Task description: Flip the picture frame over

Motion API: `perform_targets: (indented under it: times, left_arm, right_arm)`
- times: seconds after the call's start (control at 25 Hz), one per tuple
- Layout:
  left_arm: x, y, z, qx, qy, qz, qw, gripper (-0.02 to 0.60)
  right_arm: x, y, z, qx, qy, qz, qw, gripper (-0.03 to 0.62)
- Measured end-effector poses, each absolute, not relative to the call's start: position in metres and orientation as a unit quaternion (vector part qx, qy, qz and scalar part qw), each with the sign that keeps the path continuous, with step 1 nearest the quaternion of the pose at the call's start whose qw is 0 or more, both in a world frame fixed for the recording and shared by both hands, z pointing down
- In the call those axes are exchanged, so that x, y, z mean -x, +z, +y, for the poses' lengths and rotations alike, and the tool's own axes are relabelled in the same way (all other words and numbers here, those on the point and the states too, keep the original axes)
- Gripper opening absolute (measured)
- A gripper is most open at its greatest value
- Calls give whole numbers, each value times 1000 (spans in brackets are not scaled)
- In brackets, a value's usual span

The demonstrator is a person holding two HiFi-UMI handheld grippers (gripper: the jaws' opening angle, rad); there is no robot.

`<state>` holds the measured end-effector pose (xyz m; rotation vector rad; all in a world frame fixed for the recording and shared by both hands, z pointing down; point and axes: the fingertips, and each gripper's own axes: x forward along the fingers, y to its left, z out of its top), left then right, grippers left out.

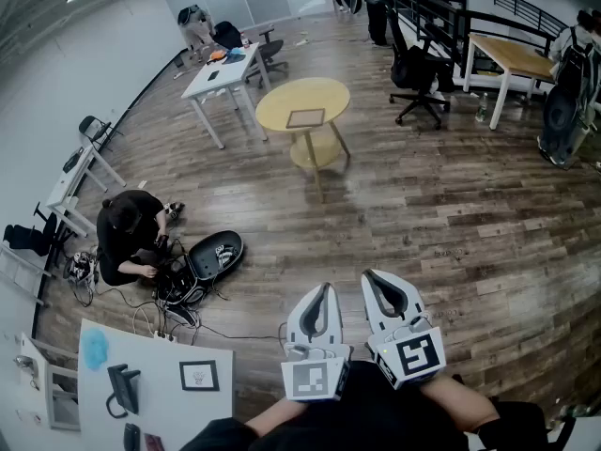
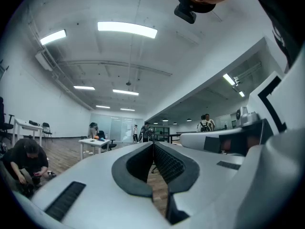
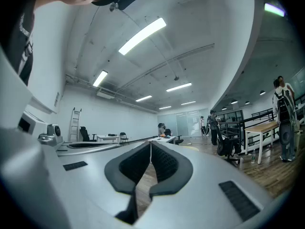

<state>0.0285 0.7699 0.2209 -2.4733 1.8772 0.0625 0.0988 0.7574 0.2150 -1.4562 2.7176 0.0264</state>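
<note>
A picture frame (image 1: 305, 117) lies flat on a round yellow table (image 1: 331, 95) far across the wooden floor, well beyond both grippers. My left gripper (image 1: 326, 288) and right gripper (image 1: 368, 275) are held side by side low in the head view, close to my body and pointing level toward that table. In the left gripper view the left gripper (image 2: 153, 144) has its pads meeting with nothing between them. The right gripper (image 3: 150, 143) is likewise shut and empty in its own view. A second small dark frame (image 1: 199, 375) lies on a white table (image 1: 169, 412) at my lower left.
A person (image 1: 130, 238) crouches on the floor at left beside an open black case (image 1: 214, 255) and cables. A white desk (image 1: 225, 73), a black office chair (image 1: 418, 73) and a wooden desk (image 1: 512, 56) stand further back. People stand at the far end.
</note>
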Motion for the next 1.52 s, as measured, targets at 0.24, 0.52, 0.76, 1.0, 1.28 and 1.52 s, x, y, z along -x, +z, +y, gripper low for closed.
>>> perform_targets:
  times: [0.24,0.52,0.76,1.0,1.28,1.52]
  left_arm:
    - [-23,227,773,794,11,607,8,25]
    - [-15,233,780,781,4,625,5,23]
    - [29,234,760,745,-4,667,9,24]
    - [56,247,724,737,-24,675,-8,23]
    - [77,253,643,751,-29,659,-19,23]
    - [110,254,570,758,-16,652,-25,25]
  right_arm:
    - [-95,214,761,472,16,881,28,21]
    - [-110,219,763,481,2,876,45,21]
    - [-117,225,739,496,-17,866,57,21]
    - [-108,238,699,510,-41,858,48,21]
    - [-84,251,625,522,-58,850,31,21]
    - [-44,252,552,521,-56,851,21,21]
